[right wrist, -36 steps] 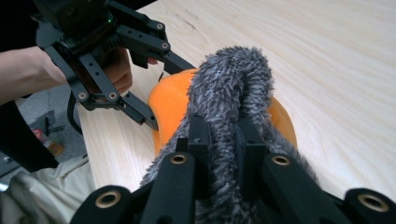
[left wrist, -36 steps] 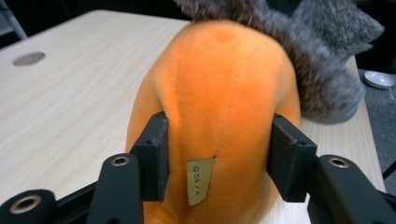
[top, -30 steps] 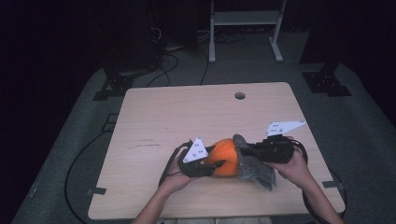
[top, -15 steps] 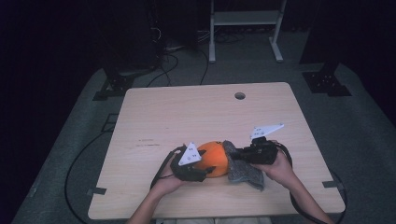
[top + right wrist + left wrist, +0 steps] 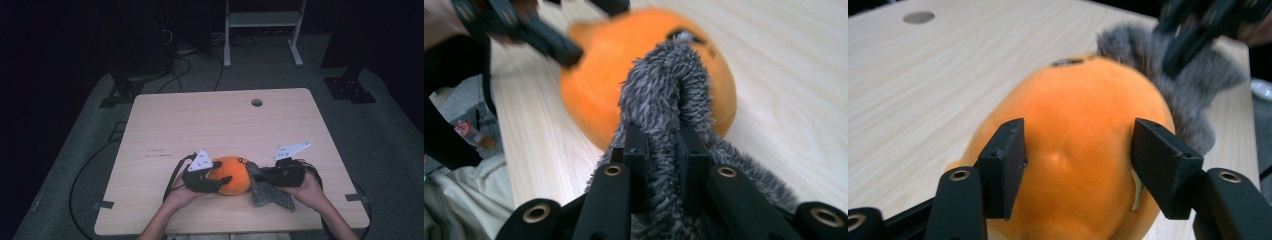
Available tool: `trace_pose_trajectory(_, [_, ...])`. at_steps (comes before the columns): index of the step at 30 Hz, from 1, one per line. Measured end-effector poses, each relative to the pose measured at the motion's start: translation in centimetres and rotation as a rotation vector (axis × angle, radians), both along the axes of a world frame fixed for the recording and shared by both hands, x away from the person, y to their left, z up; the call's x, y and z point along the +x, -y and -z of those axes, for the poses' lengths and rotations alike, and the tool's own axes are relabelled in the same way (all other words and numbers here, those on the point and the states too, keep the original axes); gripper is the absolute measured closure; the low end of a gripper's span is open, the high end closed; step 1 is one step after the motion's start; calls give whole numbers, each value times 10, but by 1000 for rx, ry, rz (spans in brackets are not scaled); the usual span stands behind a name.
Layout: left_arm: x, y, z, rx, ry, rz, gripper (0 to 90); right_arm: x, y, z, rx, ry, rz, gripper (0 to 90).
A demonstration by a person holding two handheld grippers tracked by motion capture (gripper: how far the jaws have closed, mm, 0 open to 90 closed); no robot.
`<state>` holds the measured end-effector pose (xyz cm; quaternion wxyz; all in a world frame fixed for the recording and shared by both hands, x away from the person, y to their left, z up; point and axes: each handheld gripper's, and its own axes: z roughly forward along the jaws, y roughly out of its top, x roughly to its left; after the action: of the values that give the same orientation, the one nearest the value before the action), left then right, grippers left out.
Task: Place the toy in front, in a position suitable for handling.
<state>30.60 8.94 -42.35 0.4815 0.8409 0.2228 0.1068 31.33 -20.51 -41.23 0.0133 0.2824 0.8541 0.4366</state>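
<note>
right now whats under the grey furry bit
Bare table under its spread end; the grey fur rises to the orange plush, pinched in the right gripper. Anything beneath the fur is covered.

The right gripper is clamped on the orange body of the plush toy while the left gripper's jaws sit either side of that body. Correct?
Not quite. The right gripper is clamped on the toy's grey furry part, not the orange body; the right gripper view shows grey fur pinched between its jaws. The left gripper does have its jaws either side of the orange body.
</note>
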Motion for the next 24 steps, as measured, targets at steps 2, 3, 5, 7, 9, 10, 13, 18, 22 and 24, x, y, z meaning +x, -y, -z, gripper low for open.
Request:
trace_pose_trajectory(2, [-4, 0, 2, 15, -6, 15, 398, -3, -4, -10, 20, 27, -8, 779])
trace_pose_trajectory(3, [-7, 0, 2, 30, -4, 22, 400, -3, -7, -13, 26, 36, -13, 779])
trace_pose_trajectory(5, [-11, 0, 3, 50, 5, 23, 400, -2, -16, -20, 37, 54, -32, 779])
trace_pose_trajectory(7, [-14, -5, 5, 46, -3, 16, 400, -1, -25, -21, 20, 61, -44, 779])
trace_pose_trajectory(9, [-14, -9, 9, 29, -17, 15, 402, 0, -28, -16, 12, 47, -54, 779])
trace_pose_trajectory(10, [-15, -10, 10, 21, -23, 15, 404, -1, -27, -14, 14, 39, -52, 779])
trace_pose_trajectory(13, [-17, -10, 14, 11, -25, 15, 406, -1, -20, -8, 20, 20, -43, 779])
trace_pose_trajectory(18, [-20, -11, 10, 19, -18, 43, 396, -6, -7, 1, 18, -5, -23, 778])
trace_pose_trajectory(22, [-17, -11, -7, -11, 12, 107, 340, -10, -7, 1, 10, 13, -39, 778])
trace_pose_trajectory(24, [-11, -5, -16, -6, 34, 116, 302, -10, -6, 2, 20, 12, -49, 776])
